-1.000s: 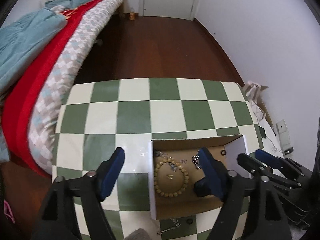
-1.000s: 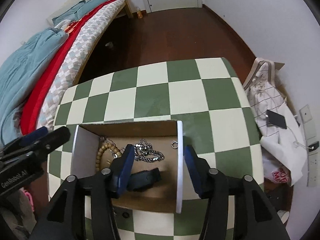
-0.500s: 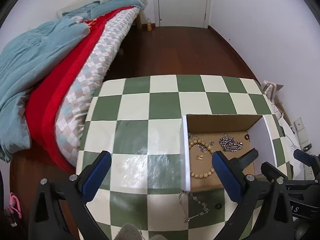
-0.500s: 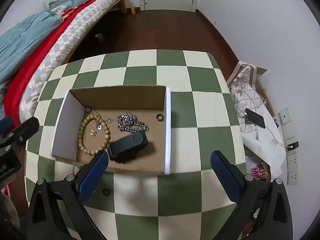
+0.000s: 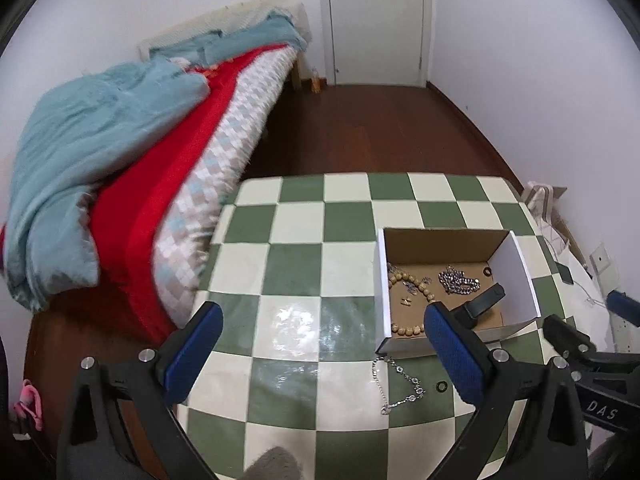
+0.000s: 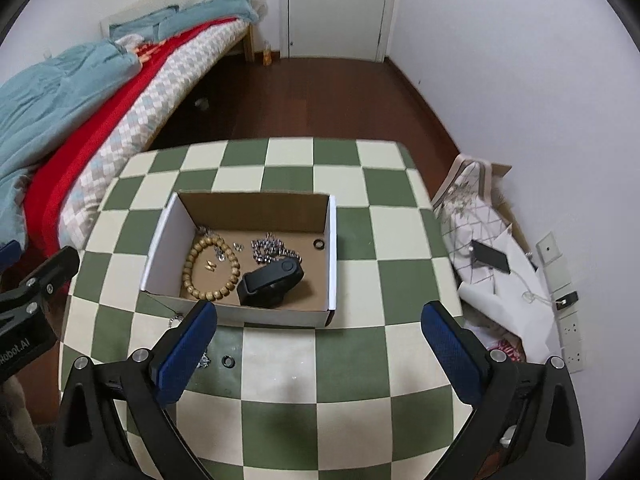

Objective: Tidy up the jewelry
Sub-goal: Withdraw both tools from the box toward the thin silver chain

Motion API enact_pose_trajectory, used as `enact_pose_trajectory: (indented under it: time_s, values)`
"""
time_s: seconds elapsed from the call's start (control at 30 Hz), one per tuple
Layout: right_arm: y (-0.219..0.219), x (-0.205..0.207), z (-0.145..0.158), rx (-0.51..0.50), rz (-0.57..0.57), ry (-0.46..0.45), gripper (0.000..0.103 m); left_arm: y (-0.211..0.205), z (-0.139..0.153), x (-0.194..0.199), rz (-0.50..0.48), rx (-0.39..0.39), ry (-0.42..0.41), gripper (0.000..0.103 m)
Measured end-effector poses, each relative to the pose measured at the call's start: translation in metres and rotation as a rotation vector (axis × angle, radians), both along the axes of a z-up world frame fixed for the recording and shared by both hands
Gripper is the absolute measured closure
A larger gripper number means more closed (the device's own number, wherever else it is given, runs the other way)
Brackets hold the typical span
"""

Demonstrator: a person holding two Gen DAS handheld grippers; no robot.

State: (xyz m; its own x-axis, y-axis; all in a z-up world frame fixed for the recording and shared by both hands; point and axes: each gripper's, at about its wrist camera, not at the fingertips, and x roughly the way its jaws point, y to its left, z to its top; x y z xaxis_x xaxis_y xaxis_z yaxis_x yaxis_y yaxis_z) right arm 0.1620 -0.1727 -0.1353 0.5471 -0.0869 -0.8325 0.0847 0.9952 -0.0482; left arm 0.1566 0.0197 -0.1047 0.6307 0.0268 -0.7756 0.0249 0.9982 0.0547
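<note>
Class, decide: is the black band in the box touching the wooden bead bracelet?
Cannot tell. In the right wrist view the black band abuts the wooden bead bracelet, with no plain gap or contact.

Open cardboard box (image 6: 330,264) holds bead bracelet (image 6: 211,267), silver chain (image 6: 269,249), black band (image 6: 271,280); thin chain (image 5: 396,380) lies outside, near side.

Beyond my jaws, a bed (image 6: 100,92) with red blanket (image 5: 160,200) left of the checkered tabletop (image 6: 280,160), white door (image 6: 336,8) ahead, black phone (image 6: 490,256) on the floor right.
</note>
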Motion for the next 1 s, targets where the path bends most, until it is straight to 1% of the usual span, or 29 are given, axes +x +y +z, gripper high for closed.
enact_pose_trajectory:
  time_s: [0.1,0.27,0.37,0.47,0.57,0.67,0.73,0.77,0.83,0.9,0.93,0.97,1.0]
  values:
    - [0.002,-0.012,0.014,-0.003,-0.006,-0.039,0.000,0.000,0.011,-0.013,0.003,0.010,-0.036,0.001]
    - [0.005,-0.031,0.036,-0.002,-0.011,-0.098,0.000,0.001,0.028,-0.032,0.005,0.007,-0.085,0.000]
    - [0.006,-0.040,0.044,0.007,-0.014,-0.118,0.000,0.001,0.036,-0.040,0.004,-0.001,-0.102,0.000]
    - [0.006,-0.048,0.048,0.013,-0.019,-0.128,0.000,0.000,0.040,-0.047,0.011,-0.003,-0.121,0.000]
    - [0.005,-0.052,0.043,0.029,-0.029,-0.126,0.000,0.003,0.041,-0.052,0.028,-0.013,-0.138,0.000]
    - [0.006,-0.053,0.028,0.058,-0.024,-0.108,0.000,0.009,0.036,-0.056,0.073,-0.001,-0.154,0.000]
    - [0.009,-0.052,0.011,0.081,-0.014,-0.080,0.000,0.015,0.027,-0.055,0.104,0.012,-0.146,0.000]
    - [0.012,-0.052,0.000,0.092,-0.011,-0.068,0.000,0.018,0.019,-0.053,0.124,0.037,-0.134,0.000]
    - [0.019,-0.051,-0.021,0.109,-0.001,-0.051,0.002,0.022,0.002,-0.051,0.170,0.114,-0.121,0.000]
    - [0.028,-0.045,-0.048,0.130,0.022,-0.022,0.019,0.027,-0.018,-0.047,0.204,0.172,-0.094,0.000]
    - [0.032,-0.042,-0.059,0.140,0.029,-0.008,0.034,0.030,-0.027,-0.047,0.213,0.191,-0.083,0.000]
    - [0.035,-0.037,-0.074,0.160,0.038,0.013,0.038,0.032,-0.036,-0.046,0.221,0.207,-0.069,0.000]
    - [0.039,-0.033,-0.086,0.172,0.040,0.028,0.038,0.034,-0.045,-0.044,0.228,0.226,-0.051,0.000]
